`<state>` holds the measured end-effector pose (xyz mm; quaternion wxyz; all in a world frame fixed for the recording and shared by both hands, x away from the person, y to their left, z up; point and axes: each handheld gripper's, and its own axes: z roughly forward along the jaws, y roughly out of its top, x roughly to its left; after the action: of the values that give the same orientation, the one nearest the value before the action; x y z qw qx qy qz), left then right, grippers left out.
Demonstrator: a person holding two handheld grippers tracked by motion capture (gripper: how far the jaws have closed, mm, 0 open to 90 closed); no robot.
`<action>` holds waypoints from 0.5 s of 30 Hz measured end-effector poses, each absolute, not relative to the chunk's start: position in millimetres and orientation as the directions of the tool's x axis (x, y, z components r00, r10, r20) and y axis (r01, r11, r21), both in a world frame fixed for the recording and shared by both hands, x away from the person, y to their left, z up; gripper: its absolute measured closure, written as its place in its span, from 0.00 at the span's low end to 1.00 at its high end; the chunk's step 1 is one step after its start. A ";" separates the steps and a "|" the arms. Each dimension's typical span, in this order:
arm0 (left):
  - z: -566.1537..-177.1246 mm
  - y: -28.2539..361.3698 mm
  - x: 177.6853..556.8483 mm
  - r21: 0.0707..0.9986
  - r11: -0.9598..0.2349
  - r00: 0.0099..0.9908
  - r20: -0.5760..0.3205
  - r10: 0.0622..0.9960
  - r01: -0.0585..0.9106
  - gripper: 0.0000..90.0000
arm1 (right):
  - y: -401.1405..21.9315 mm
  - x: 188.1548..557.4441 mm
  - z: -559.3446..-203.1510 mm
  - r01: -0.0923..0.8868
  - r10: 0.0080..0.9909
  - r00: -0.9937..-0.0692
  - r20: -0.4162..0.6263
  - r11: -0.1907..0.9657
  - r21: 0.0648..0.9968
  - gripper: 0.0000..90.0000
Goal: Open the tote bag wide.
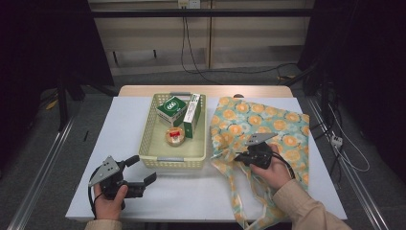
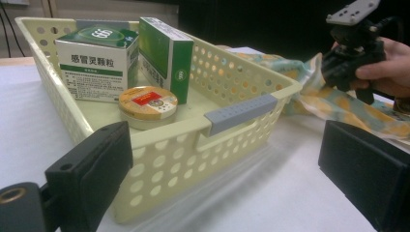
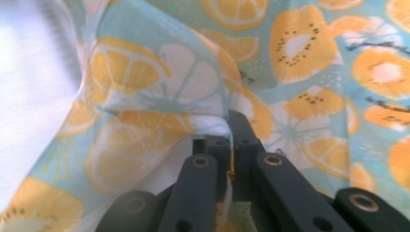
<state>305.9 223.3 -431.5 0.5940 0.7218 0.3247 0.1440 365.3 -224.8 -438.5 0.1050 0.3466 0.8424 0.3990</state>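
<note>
Left gripper (image 1: 141, 171): near left on the white table (image 1: 191, 191), jaws apart, holding nothing. Cream perforated basket (image 1: 148, 143), centre: two green medicine boxes (image 1: 173, 109) (image 1: 192, 115), one round tin (image 1: 174, 136); tin's label too small to read. Fruit-print cloth bag (image 1: 287, 129), right: near end cut off. Right gripper (image 1: 239, 157): jaws clamped together on the bag's near-left edge.

High view: above the near edge, looking forward and down on the table (image 1: 191, 191).
Left gripper view: low, close to the basket (image 2: 193, 145).
Right gripper view: tight on the bag (image 3: 300, 63).
Shared: basket (image 1: 148, 143), bag (image 1: 287, 124).
</note>
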 end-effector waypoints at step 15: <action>-432.5 223.8 307.2 0.950 -0.079 0.747 -0.184 0.638 0.302 0.05 | -245.7 417.7 -410.8 0.526 0.780 -0.620 0.091 0.327 0.785 1.00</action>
<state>307.2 223.8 -432.5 0.5950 0.7209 0.3260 0.1413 417.7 -245.7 -410.8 0.1535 0.4082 0.7999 0.4122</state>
